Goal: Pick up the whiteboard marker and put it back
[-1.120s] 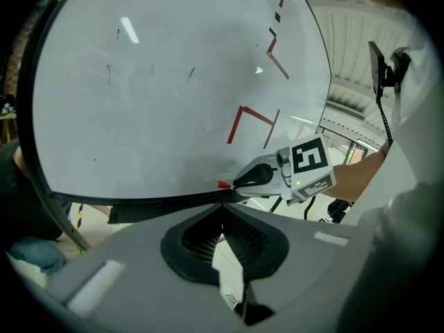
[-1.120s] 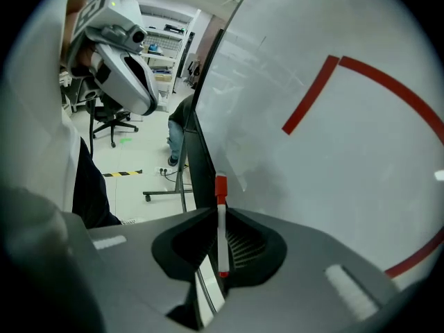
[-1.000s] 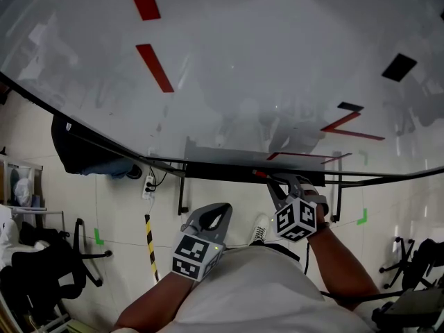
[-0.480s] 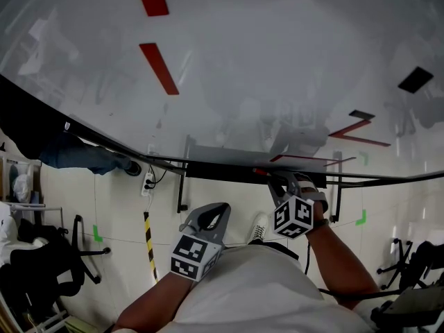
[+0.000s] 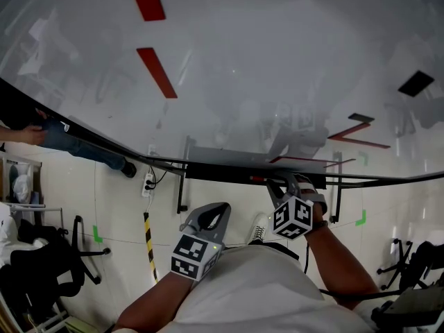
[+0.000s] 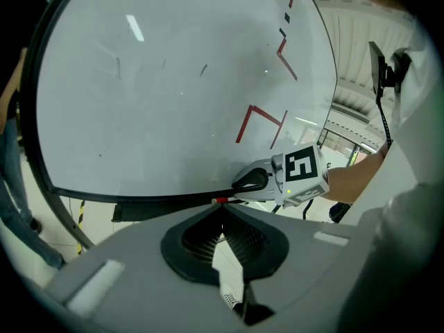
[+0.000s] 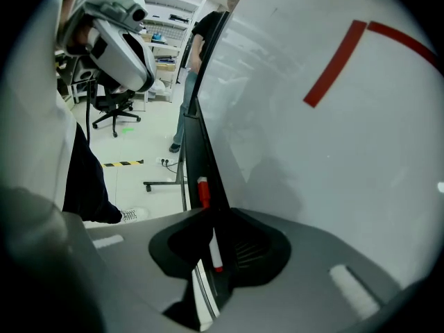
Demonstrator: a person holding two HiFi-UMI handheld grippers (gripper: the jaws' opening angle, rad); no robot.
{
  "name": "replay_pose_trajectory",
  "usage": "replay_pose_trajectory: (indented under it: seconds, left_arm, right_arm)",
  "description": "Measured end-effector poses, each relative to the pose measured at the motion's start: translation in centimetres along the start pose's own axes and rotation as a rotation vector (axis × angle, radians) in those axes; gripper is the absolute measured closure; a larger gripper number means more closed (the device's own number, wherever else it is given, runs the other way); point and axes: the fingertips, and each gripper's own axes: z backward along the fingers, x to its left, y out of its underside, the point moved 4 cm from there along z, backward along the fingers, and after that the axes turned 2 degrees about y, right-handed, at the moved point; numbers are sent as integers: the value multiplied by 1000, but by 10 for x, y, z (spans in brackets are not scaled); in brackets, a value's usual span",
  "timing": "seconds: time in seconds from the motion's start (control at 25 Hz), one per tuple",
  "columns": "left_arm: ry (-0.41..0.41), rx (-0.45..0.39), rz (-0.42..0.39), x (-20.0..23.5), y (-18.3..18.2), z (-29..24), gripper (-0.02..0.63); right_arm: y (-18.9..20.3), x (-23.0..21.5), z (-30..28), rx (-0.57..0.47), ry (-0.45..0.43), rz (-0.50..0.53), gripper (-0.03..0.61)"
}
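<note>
Whiteboard marker, white body with a red cap, is clamped in the right tool. The jaws are closed on its barrel and the red end points along the black tray ledge under the whiteboard. From the right gripper view I can't tell whether the cap touches the ledge yet. Left tool hangs lower, near the person's torso, with its jaws together on nothing.

Step looks like the put-back. To do it well, keep the marker parallel to the ledge and lower it until the barrel lies flat in the tray. Only then part the jaws, slowly, so it doesn't roll off the front lip. Left tool isn't needed.

Compared with half a second ago, the right tool has barely moved and the red tip sits slightly lower toward the ledge. The bystander at the far left has shifted, and a hand now shows there.
</note>
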Motion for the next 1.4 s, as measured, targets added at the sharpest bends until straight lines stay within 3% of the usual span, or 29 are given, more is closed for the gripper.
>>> replay_pose_trajectory:
  seconds: [0.36,0.52,0.8,0.96,1.08,1.24,1.32,1.4]
  left_arm:
    - [15,4,-16,-8,-2,-4,598]
    - [16,2,-23,-8,-2,-3,597]
    - [32,-3,-40,-7,-6,-1,597]
    - [31,-17,-45,2,-11,4,598]
    - [49,-16,-67,9,-14,9,597]
    - [160,14,-128,-9,-6,10,597]
    - [206,27,-140,-18,1,10,597]
    - [235,38,-153,-24,6,10,597]
  right_arm:
    - [1,-5,14,-24,24,-47,529]
    - [-1,-7,22,-47,40,-96,577]
    - [-3,-9,38,-69,57,-188,577]
    - [-10,-9,62,-151,14,-397,577]
    - [-14,-8,88,-260,-39,-663,577]
    - [-9,0,122,-394,-36,-1020,577]
    - [-7,8,136,-430,0,-1099,577]
    - [-10,19,147,-440,24,-1107,577]
